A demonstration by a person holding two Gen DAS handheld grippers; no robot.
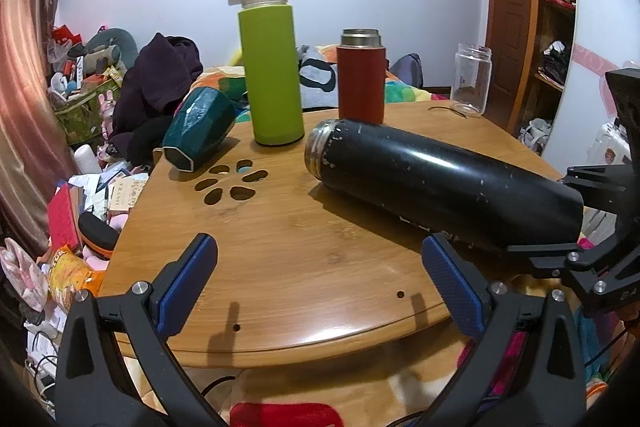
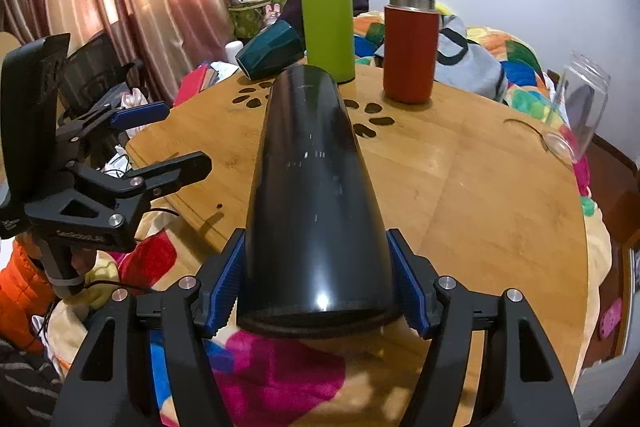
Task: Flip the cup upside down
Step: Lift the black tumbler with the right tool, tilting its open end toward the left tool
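Observation:
A long black flask (image 1: 440,183) is held sideways above the wooden table (image 1: 300,267), its open mouth pointing left and away. My right gripper (image 2: 316,283) is shut on the flask's base (image 2: 312,187); the right gripper also shows at the right edge of the left wrist view (image 1: 568,215). My left gripper (image 1: 320,267) is open and empty, above the table's near edge, left of the flask; it also shows at the left in the right wrist view (image 2: 176,139).
On the table stand a green bottle (image 1: 272,71), a red flask (image 1: 362,79) and a clear glass jar (image 1: 471,83). A dark teal cup (image 1: 200,127) lies on its side at the far left. Cutout holes (image 1: 230,183) mark the tabletop. Clutter and bedding surround the table.

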